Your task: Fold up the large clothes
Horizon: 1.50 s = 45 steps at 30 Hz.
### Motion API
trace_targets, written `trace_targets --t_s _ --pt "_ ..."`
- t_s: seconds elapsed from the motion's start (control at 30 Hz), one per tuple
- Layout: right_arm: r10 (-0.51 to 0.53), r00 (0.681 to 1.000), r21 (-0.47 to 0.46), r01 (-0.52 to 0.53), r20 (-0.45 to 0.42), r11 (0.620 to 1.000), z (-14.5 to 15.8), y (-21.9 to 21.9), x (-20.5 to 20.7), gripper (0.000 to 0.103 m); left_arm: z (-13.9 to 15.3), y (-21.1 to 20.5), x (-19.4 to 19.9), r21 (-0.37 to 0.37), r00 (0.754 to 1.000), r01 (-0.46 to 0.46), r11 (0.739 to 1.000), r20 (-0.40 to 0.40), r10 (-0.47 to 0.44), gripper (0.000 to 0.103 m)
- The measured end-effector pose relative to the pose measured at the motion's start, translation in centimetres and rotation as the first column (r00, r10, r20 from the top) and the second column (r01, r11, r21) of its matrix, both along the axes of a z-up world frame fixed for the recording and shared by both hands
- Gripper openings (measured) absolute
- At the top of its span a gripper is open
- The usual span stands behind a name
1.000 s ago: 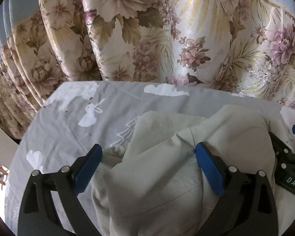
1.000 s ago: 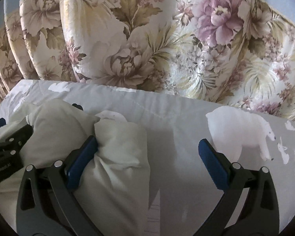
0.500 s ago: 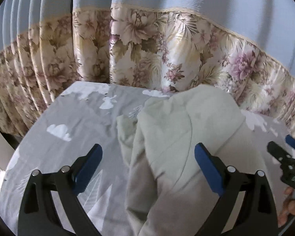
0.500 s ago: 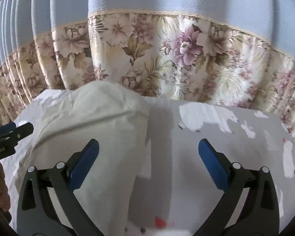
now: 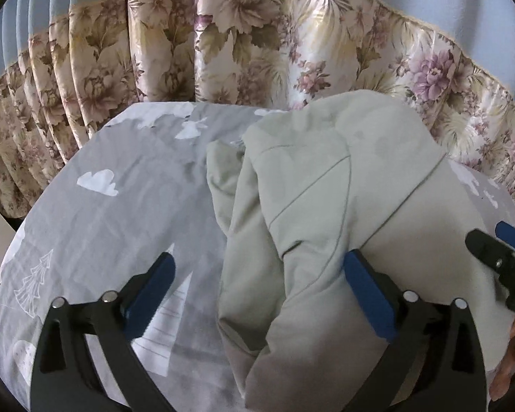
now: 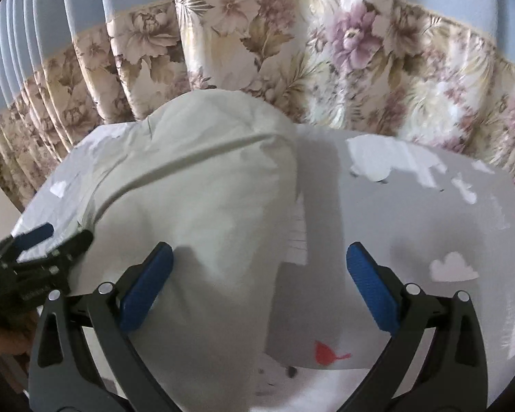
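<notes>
Your left gripper (image 5: 257, 295) is opening wide, with the pale green garment (image 5: 326, 206) lying between its blue pads (image 5: 367, 295) but not pinched. Your right gripper (image 6: 257, 285) is wide apart too, and grips nothing. That garment is a puffy folded bundle on the grey bedsheet (image 5: 127, 213). Its long side runs away from you, toward the flowery curtain (image 5: 257, 41).

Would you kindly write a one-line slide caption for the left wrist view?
Left tool, jaws opening, above a folded pale green garment on a grey printed sheet, floral curtain behind.
</notes>
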State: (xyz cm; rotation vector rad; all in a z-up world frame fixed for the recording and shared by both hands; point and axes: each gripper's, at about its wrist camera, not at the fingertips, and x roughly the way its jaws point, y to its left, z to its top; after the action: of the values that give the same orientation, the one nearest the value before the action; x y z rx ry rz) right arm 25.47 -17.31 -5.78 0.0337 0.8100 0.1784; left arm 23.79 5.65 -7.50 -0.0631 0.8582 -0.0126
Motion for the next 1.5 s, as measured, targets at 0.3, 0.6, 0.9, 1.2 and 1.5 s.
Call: trace_targets --t_s 0.3,0.6,0.9,1.2,1.5 --pt "0.170 0.984 0.085 -0.164 -0.061 0.983 -2.0 1.2 1.4 0.061 -1.1 0.8 0.0 -0.057 1.000 -0.024 0.998 -0.011 0.023 0.102" --pt "0.148 0.988 0.092 -0.152 0.050 0.984 0.9 -3.6 0.0 0.025 0.8 -5.1 0.5 -0.034 0.998 0.061 0.998 0.033 -0.060 0.084" --pt "0.015 0.996 -0.043 -0.012 0.084 0.999 1.8 -16.8 -2.0 0.025 2.0 -19.5 1.0 -0.046 0.973 0.229 0.972 0.028 -0.227 0.074" --pt "-0.102 0.992 -0.008 0.102 0.075 0.995 -0.7 -22.2 -3.8 0.053 1.1 -23.2 0.4 -0.009 0.978 0.200 0.980 0.063 -0.199 0.087" --pt "-0.166 0.975 -0.078 0.179 0.151 0.981 1.7 -16.1 -8.9 0.100 5.1 -16.5 -5.5 0.076 0.976 0.158 0.985 0.139 -0.167 0.100"
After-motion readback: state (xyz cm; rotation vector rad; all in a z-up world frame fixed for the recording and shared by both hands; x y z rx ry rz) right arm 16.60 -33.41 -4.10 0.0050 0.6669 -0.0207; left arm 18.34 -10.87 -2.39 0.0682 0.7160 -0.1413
